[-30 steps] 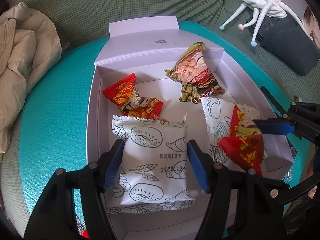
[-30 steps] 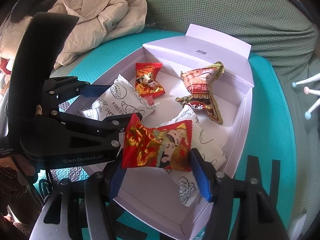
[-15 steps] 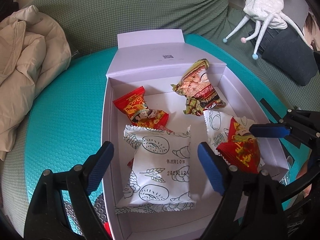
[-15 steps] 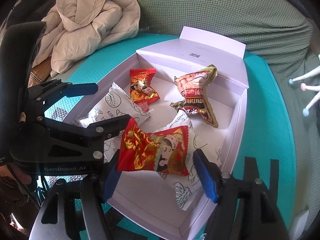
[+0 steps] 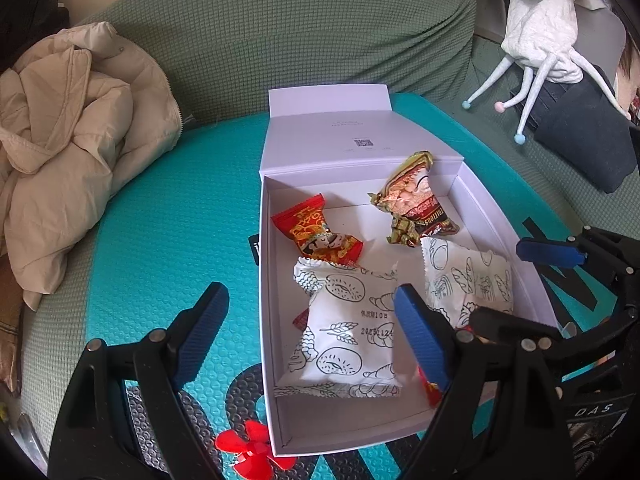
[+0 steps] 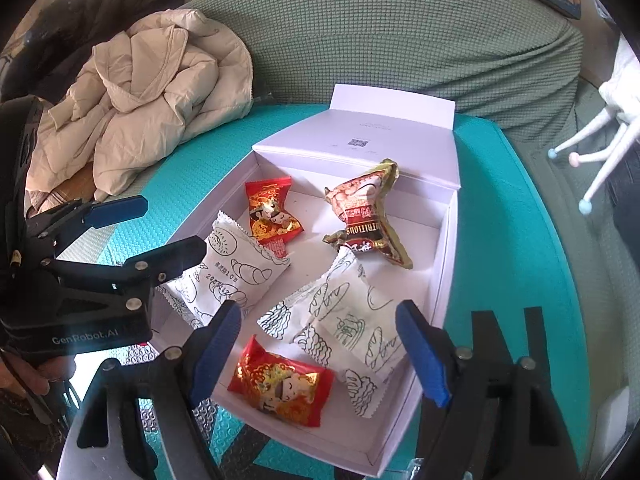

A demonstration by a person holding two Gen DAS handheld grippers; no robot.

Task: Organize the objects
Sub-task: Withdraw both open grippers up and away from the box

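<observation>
An open white box lies on the teal mat. In it lie two white printed snack packs, a red candy pack at the back, a brown snack bag, and a second red candy pack at the near end. My left gripper is open and empty above the box's near left. My right gripper is open and empty, just above the near red pack.
A beige jacket lies on the green sofa to the left. A white plush toy and a dark cushion sit to the right. A small red propeller-shaped piece lies on the mat by the box's near corner.
My right gripper opened and let the red candy pack drop into the box's near end. My left gripper opened off the white pack and both pulled back and up.
</observation>
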